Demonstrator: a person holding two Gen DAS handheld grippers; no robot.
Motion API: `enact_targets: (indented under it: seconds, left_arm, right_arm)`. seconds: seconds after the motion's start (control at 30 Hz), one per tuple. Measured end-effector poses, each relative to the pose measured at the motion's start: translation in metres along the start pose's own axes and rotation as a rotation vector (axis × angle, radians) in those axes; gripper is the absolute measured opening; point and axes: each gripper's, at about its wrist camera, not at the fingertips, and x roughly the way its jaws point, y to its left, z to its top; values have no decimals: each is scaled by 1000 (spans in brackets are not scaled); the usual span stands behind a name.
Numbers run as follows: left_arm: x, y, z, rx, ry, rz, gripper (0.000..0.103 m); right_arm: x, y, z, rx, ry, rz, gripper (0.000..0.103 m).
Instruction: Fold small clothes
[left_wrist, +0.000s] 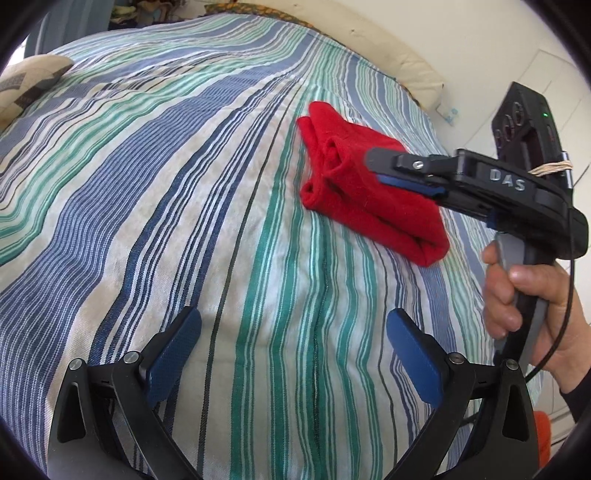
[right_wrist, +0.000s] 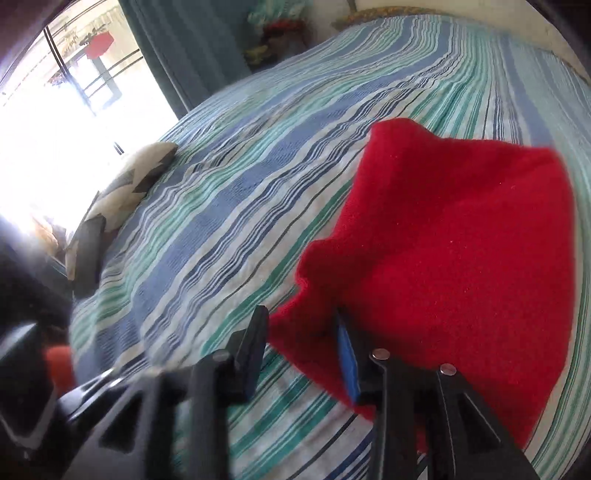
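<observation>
Left gripper (left_wrist: 293, 354): low at six o'clock in the left wrist view, fingers spread wide, nothing between them, only striped bedspread (left_wrist: 166, 192) underneath.
Pillow (left_wrist: 26, 83): far out at ten o'clock, well apart from the action.
Red garment (left_wrist: 354, 192): there it is, a folded bundle lying on the bed at about one o'clock from the left fingers, well apart from them. Its long axis runs from eleven o'clock down to four o'clock.
Right gripper (left_wrist: 373, 162): coming in from three o'clock, tips right over the bundle's upper face. In its own view the right gripper (right_wrist: 301, 347) shows fingers parted, one finger (right_wrist: 255, 350) over bare bedspread, the other finger (right_wrist: 349, 363) against the garment's near edge, cloth bulging into the gap but not pinched.
Nearer hand: the right one, clearly; it is touching or just beside the red garment (right_wrist: 443, 240) while the left hangs back.
Next move, my read: the right closes on that near edge, or presses the bundle flat; the left would have to travel toward one o'clock to help.
Risk: a loose grip could drag the layers open.
</observation>
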Motion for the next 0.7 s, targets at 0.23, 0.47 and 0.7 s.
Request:
enact_targets:
  seconds: [0.23,0.47,0.7]
  left_arm:
    - [3,-1,1,-3,-12,3,101]
    - [-22,-20,29,-9,-90,-11,100]
    - [20,-79,120,109,-179,-9,100]
  right_arm:
    - [-122,-58,-10,92,-206,-114,20]
    - [-39,-85,-66,80,66,-177,11]
    - [-86,-63,-58,93,-110,-208,10]
